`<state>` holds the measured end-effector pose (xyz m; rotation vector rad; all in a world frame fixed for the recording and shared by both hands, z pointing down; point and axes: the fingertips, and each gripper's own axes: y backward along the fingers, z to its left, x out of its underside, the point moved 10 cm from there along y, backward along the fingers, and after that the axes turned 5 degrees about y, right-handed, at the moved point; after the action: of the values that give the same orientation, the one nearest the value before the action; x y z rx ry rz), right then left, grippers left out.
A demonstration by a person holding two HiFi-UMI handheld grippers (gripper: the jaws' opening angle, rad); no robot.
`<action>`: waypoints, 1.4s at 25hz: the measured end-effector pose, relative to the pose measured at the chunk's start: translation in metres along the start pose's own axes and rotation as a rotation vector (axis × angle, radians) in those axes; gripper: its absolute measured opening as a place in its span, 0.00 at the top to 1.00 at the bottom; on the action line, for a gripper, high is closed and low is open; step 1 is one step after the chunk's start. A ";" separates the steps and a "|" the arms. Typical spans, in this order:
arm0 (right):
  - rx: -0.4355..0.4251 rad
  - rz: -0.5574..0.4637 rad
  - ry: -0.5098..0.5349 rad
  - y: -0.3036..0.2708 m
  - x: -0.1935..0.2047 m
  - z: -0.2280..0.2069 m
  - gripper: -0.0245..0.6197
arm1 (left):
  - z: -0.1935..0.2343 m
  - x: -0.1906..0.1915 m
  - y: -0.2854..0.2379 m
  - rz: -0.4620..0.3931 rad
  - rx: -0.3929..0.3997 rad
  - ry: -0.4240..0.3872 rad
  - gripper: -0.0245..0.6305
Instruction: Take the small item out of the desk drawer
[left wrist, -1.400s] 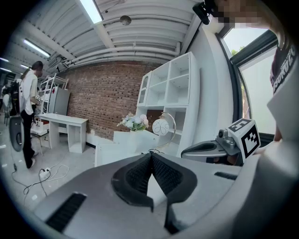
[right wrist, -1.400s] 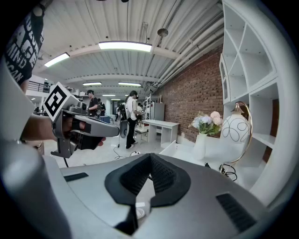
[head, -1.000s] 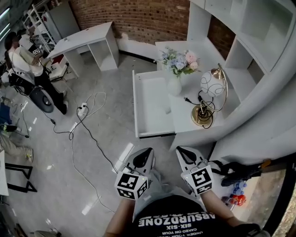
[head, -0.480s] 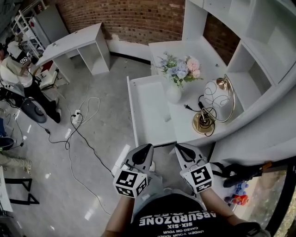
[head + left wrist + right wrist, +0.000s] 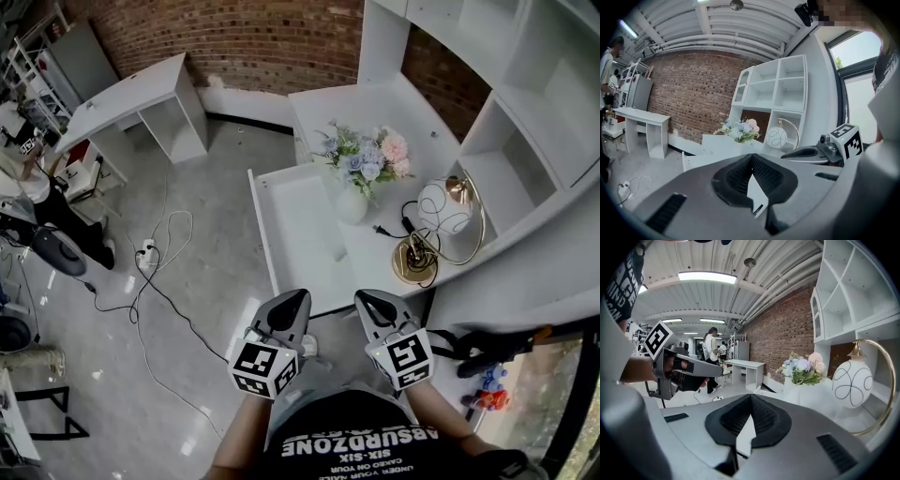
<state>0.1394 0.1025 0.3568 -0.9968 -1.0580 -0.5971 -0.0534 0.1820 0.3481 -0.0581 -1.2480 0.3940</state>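
Observation:
The white desk drawer (image 5: 286,220) stands pulled open toward the floor side of the desk (image 5: 375,258). A small pale item (image 5: 339,254) lies inside it near the desk-side wall. My left gripper (image 5: 301,296) and right gripper (image 5: 362,298) are held side by side just short of the drawer's near end, both shut and empty. In the left gripper view the left gripper (image 5: 751,156) has its pads touching, with the drawer (image 5: 701,158) ahead of it. In the right gripper view the right gripper (image 5: 750,397) is closed the same way, and the left gripper (image 5: 689,369) shows beside it.
A vase of flowers (image 5: 361,169) and a globe lamp (image 5: 441,220) with its cord stand on the desk. White shelving (image 5: 525,122) rises at the right. A power strip with cables (image 5: 145,253) lies on the floor, a second white desk (image 5: 131,108) stands at the back left.
Both grippers and the head have come closer to the desk; the open drawer now lies nearer the fingertips. Both grippers stayed shut.

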 end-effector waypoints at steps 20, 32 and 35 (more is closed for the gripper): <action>0.130 0.072 -0.082 -0.059 -0.010 -0.007 0.97 | 0.077 -0.026 -0.059 0.121 0.126 -0.145 0.54; 0.170 0.101 -0.115 -0.066 0.001 -0.012 0.97 | 0.091 0.000 -0.092 0.218 0.160 -0.129 0.54; 0.177 0.104 -0.123 -0.070 0.004 -0.019 0.97 | 0.090 0.006 -0.105 0.243 0.165 -0.139 0.54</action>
<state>0.0921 0.0542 0.3841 -0.9358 -1.1395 -0.3548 -0.1084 0.0706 0.4094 -0.0425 -1.3451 0.7209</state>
